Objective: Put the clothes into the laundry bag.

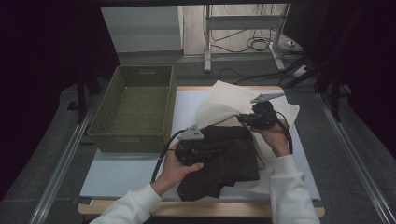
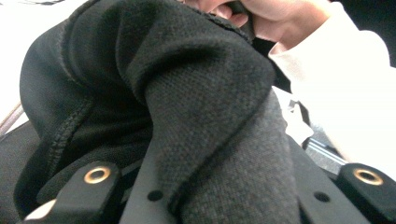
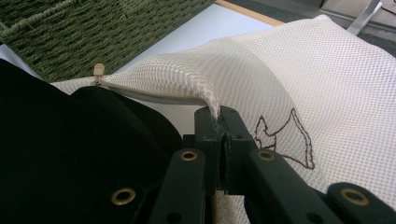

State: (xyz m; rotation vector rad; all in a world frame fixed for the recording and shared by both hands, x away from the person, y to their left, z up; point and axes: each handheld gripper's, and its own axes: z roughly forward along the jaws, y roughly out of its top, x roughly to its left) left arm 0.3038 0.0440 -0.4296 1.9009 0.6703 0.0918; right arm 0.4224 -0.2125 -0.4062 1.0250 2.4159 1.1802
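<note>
Pinching the edge of the cream mesh laundry bag (image 3: 299,88), our right gripper (image 3: 218,122) has its jaws squeezed tight on the net just beside the zipper pull (image 3: 97,70). Our left gripper (image 1: 192,148) is buried in the dark cloth (image 1: 229,158); the cloth bunches up between its jaws, so it looks like it grips it. The cloth lies on the bag, at the bag's open mouth. The bag rests on the white table (image 1: 121,168). A green woven basket (image 1: 135,105) sits on the table's left side.
</note>
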